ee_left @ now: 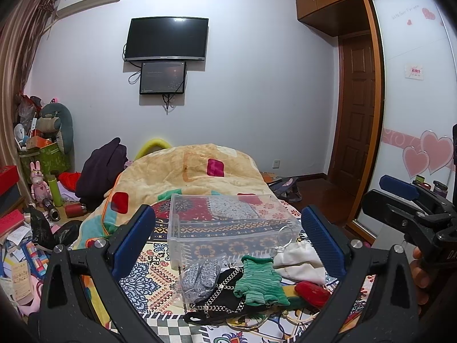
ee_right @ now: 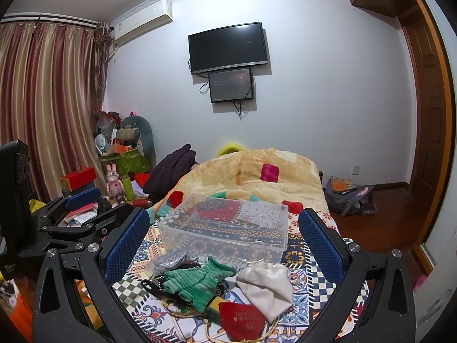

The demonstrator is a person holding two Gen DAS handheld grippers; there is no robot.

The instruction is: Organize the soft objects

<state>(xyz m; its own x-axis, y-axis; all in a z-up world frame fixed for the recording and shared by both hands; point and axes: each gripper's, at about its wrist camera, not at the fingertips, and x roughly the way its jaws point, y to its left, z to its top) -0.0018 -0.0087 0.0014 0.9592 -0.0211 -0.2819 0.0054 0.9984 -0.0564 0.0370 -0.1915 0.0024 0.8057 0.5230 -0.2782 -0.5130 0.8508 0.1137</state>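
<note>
A clear rectangular plastic bin [ee_left: 228,223] sits on the patterned patchwork bedspread [ee_left: 142,280], with a rumpled cream blanket with coloured patches [ee_left: 185,171] heaped behind it. Nothing lies between either claw and the pile of small soft things in front of the bin, though the pieces overlap one another.

The left claw [ee_left: 228,240] hangs with its blue pads wide apart, holding nothing; the pile lies between and just below the pads. The right claw [ee_right: 224,245] is likewise spread and empty above the same pile, and appears at the right edge of the left view.

The green ribbed knit glove [ee_right: 197,281] lies in the middle, its long axis running from lower left to upper right in the right view, cuff toward the bin. It rests on a black fabric piece with a pale chain [ee_left: 222,294]. A grey speckled knit piece [ee_left: 200,277] lies just left of it, touching the bin's near wall. A white cloth pouch [ee_right: 268,285] with a metal ring [ee_right: 257,250] lies to the right, and a red embroidered pouch [ee_right: 242,323] sits nearest the camera.
</note>
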